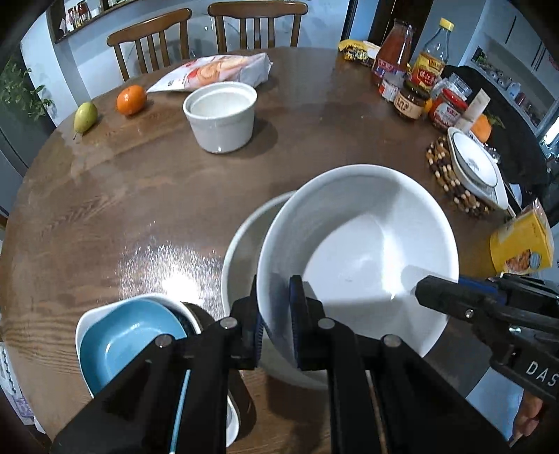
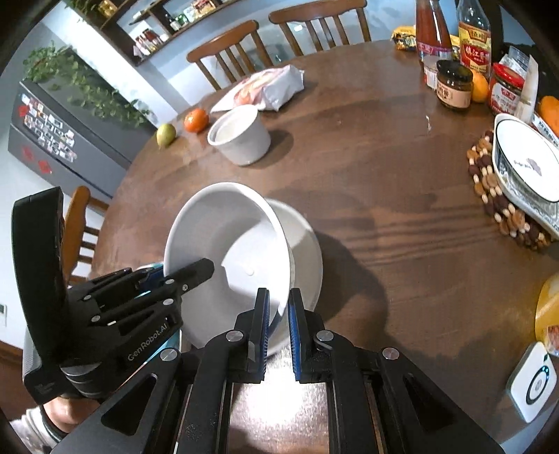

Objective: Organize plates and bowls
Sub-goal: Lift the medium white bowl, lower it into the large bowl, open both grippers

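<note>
My left gripper point(image 1: 276, 304) is shut on the near rim of a large white bowl point(image 1: 363, 251), which tilts inside a second white bowl point(image 1: 244, 244) on the wooden table point(image 1: 139, 195). My right gripper point(image 2: 278, 309) straddles the same bowl's rim point(image 2: 227, 244); its jaws are narrowly apart around it. The right gripper also shows at the right of the left wrist view point(image 1: 436, 297), and the left gripper at the left of the right wrist view point(image 2: 188, 272). A blue dish point(image 1: 129, 338) sits in a white dish at lower left. A white pot point(image 1: 222, 115) stands farther back. A patterned plate point(image 2: 527, 164) rests on a beaded trivet.
Sauce jars and bottles point(image 1: 415, 87) crowd the far right. An orange point(image 1: 131, 99), a pear point(image 1: 85, 117) and a snack bag point(image 1: 216, 71) lie at the back. A yellow box point(image 1: 520, 241) stands at right. Two chairs point(image 1: 206, 31) stand behind the table. A white device point(image 2: 531, 384) lies near right.
</note>
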Demonstrator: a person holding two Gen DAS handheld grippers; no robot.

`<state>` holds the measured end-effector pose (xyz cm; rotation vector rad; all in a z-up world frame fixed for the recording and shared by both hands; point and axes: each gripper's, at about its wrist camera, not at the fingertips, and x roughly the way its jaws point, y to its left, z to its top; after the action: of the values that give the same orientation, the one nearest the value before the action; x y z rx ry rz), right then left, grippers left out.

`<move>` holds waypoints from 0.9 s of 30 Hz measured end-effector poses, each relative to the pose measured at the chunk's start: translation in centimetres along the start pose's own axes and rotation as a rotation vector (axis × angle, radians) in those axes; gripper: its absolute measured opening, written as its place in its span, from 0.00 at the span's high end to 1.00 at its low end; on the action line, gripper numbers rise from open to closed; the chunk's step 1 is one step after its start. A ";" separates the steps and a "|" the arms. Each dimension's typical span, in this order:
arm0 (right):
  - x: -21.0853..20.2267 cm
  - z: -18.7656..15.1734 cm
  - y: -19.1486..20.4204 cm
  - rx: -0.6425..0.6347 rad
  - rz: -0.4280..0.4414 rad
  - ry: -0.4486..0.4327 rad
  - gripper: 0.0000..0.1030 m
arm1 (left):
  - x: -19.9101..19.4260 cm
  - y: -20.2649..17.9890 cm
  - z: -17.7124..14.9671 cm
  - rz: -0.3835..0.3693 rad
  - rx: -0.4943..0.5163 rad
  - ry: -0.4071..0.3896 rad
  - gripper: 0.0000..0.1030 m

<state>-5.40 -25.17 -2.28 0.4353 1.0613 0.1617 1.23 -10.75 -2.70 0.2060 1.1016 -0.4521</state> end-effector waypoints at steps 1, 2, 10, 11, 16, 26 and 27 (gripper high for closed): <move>0.2 -0.1 0.0 0.000 -0.005 0.006 0.89 | 0.1 0.0 -0.2 0.002 0.005 0.005 0.89; 0.3 -0.2 0.1 -0.002 -0.008 0.011 0.89 | 0.3 0.0 -0.2 0.004 0.007 0.011 0.88; 1.4 -0.6 0.7 -0.040 -0.060 0.033 0.89 | 1.7 -0.1 -0.6 0.029 0.016 0.035 0.83; 1.4 -0.6 0.8 -0.044 -0.066 0.029 0.89 | 1.8 -0.1 -0.6 0.031 0.015 0.038 0.83; 1.4 -0.5 0.9 -0.046 -0.079 0.028 0.89 | 1.9 -0.2 -0.7 0.028 0.008 0.050 0.83; 0.8 -0.5 1.3 -0.059 -0.104 0.010 0.89 | 1.0 0.5 -0.3 0.023 -0.028 0.022 0.74; 0.7 -0.5 1.3 -0.060 -0.107 0.005 0.89 | 0.8 0.5 -0.3 0.022 -0.029 0.018 0.72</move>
<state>-5.43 -23.68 -2.50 0.3231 1.0797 0.0994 1.54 -10.43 -3.55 0.1971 1.1218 -0.4148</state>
